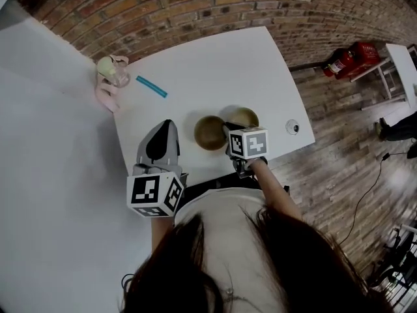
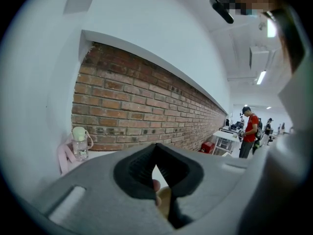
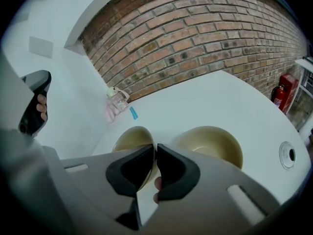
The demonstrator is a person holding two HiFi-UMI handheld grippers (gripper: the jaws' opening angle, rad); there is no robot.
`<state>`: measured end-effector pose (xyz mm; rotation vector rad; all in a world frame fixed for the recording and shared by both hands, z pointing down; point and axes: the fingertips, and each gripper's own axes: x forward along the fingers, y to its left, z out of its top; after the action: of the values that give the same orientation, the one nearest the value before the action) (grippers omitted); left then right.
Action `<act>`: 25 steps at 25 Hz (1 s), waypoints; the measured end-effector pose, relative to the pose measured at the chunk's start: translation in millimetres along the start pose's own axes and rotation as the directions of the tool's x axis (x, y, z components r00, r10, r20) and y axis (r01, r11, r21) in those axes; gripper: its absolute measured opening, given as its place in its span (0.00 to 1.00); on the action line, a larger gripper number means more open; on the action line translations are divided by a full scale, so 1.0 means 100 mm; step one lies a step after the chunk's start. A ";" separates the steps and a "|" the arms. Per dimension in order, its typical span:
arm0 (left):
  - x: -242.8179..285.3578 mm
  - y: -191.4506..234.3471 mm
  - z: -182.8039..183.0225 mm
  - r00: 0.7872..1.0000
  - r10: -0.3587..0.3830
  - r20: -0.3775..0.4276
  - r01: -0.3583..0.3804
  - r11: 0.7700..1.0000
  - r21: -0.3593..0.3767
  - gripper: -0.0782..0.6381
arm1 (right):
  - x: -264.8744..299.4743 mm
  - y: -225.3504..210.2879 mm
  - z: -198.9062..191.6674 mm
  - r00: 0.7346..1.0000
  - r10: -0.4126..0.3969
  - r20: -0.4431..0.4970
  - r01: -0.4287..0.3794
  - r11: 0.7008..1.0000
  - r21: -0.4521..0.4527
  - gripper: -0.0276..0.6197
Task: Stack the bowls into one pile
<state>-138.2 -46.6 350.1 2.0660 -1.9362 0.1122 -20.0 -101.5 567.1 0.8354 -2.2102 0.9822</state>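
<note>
Pinching the rim of the darker bowl (image 3: 128, 140), the right gripper (image 3: 154, 149) has its jaws drawn almost together on that thin edge, with the paler bowl (image 3: 211, 144) close beside it on the white table (image 3: 205, 97). The left gripper (image 2: 156, 150) is clenched on nothing, raised off the table and aimed at the brick wall (image 2: 146, 106) (only its view shows people (image 2: 250, 131) far down the room). From the head view the right forearm (image 1: 272, 181) reaches low and forward.

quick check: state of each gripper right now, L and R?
Left gripper: closed, holding nothing.
Right gripper: closed, apparently pinching the rim of the left bowl.
</note>
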 end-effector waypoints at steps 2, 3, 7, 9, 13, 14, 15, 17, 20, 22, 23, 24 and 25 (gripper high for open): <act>0.05 -0.07 0.00 1.000 -0.019 -0.003 0.019 1.000 0.003 0.11 | -0.05 -0.07 0.02 1.000 -0.011 0.011 0.011 1.000 0.013 0.09; 0.07 -0.11 0.00 1.000 -0.028 -0.005 0.028 1.000 0.005 0.11 | -0.08 -0.10 0.02 1.000 -0.017 0.017 0.016 1.000 0.020 0.09; 0.16 -0.25 0.02 0.998 -0.065 -0.007 0.065 0.998 0.013 0.11 | -0.19 -0.23 0.04 0.999 -0.037 0.039 0.035 0.998 0.047 0.09; 0.21 -0.30 0.02 0.996 -0.084 -0.008 0.084 0.996 0.016 0.11 | -0.24 -0.29 0.06 0.998 -0.046 0.052 0.043 0.997 0.059 0.09; 0.30 -0.41 0.02 0.993 -0.116 -0.012 0.116 0.993 0.019 0.11 | -0.33 -0.41 0.09 0.995 -0.068 0.075 0.061 0.994 0.085 0.09; 0.31 -0.44 0.02 0.992 -0.124 -0.013 0.124 0.992 0.020 0.11 | -0.36 -0.44 0.09 0.994 -0.073 0.080 0.066 0.993 0.093 0.09; 0.33 -0.47 0.02 0.991 -0.132 -0.014 0.133 0.991 0.022 0.11 | -0.38 -0.47 0.09 0.993 -0.079 0.086 0.071 0.992 0.100 0.09; 0.37 -0.52 0.02 0.989 -0.149 -0.017 0.149 0.989 0.024 0.11 | -0.42 -0.52 0.09 0.991 -0.091 0.094 0.080 0.990 0.113 0.09; 0.42 -0.59 0.01 0.985 -0.170 -0.021 0.170 0.985 0.027 0.11 | -0.47 -0.60 0.09 0.989 -0.107 0.104 0.093 0.987 0.131 0.09; 0.46 -0.63 0.02 0.983 -0.182 -0.024 0.182 0.983 0.030 0.11 | -0.50 -0.66 0.09 0.987 -0.118 0.110 0.102 0.984 0.144 0.08; 0.48 -0.65 0.02 0.982 -0.187 -0.026 0.188 0.982 0.032 0.11 | -0.51 -0.69 0.09 0.986 -0.123 0.113 0.105 0.983 0.150 0.08; 0.49 -0.67 0.01 0.981 -0.192 -0.027 0.193 0.981 0.033 0.11 | -0.52 -0.71 0.09 0.985 -0.127 0.115 0.109 0.982 0.155 0.08; 0.51 -0.68 0.01 0.980 -0.196 -0.029 0.197 0.980 0.034 0.11 | -0.53 -0.74 0.08 0.985 -0.131 0.116 0.112 0.981 0.161 0.08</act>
<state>-66.5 -92.7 350.9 2.2551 -1.7157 0.1300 65.7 -130.8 556.5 1.1178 -2.1781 1.0761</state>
